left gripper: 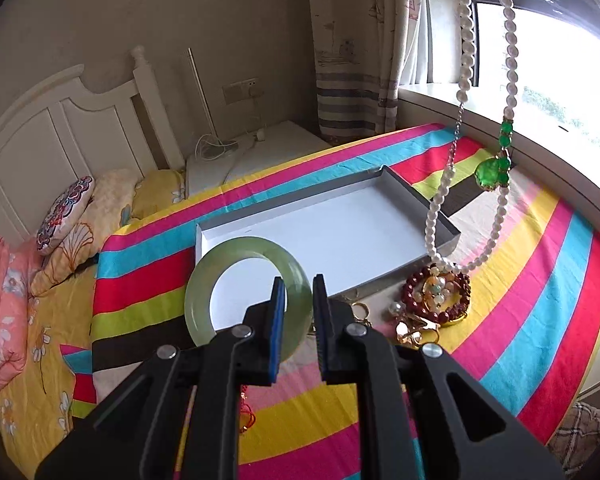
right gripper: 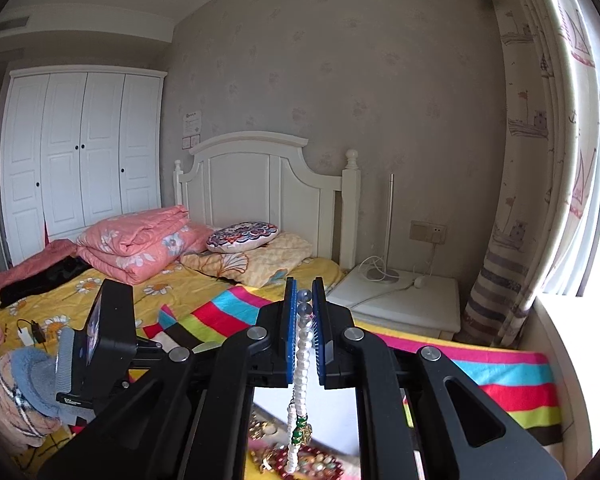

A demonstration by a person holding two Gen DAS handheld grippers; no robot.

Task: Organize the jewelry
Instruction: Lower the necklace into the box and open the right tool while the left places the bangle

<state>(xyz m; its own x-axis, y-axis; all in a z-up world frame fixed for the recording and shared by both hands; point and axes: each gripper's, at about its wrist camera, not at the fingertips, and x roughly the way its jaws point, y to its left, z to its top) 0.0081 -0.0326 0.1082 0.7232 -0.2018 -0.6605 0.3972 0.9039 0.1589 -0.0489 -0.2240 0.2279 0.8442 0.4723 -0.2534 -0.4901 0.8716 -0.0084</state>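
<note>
Left wrist, left tool (left gripper: pixel 298 300) grasping jade bangle (left gripper: pixel 220 264), right tool (right gripper: pixel 305 304) clenching pearl necklace (left gripper: pixel 466 60) above tray (left gripper: pixel 420 188)

We see our left gripper (left gripper: pixel 296 312) clamped on the rim of a pale green bangle (left gripper: pixel 220 260), held above the near edge of a shallow white tray (left gripper: pixel 416 192) on the striped cloth (left gripper: pixel 540 280). A pearl necklace (left gripper: pixel 510 60) with a green pendant (left gripper: pixel 492 172) hangs over the jewelry pile (left gripper: pixel 436 296) beside the tray's right corner.

The white tray (left gripper: pixel 320 220) lies bare (pearl necklace (left gripper: pixel 466 60) dangles over its right end).
</note>
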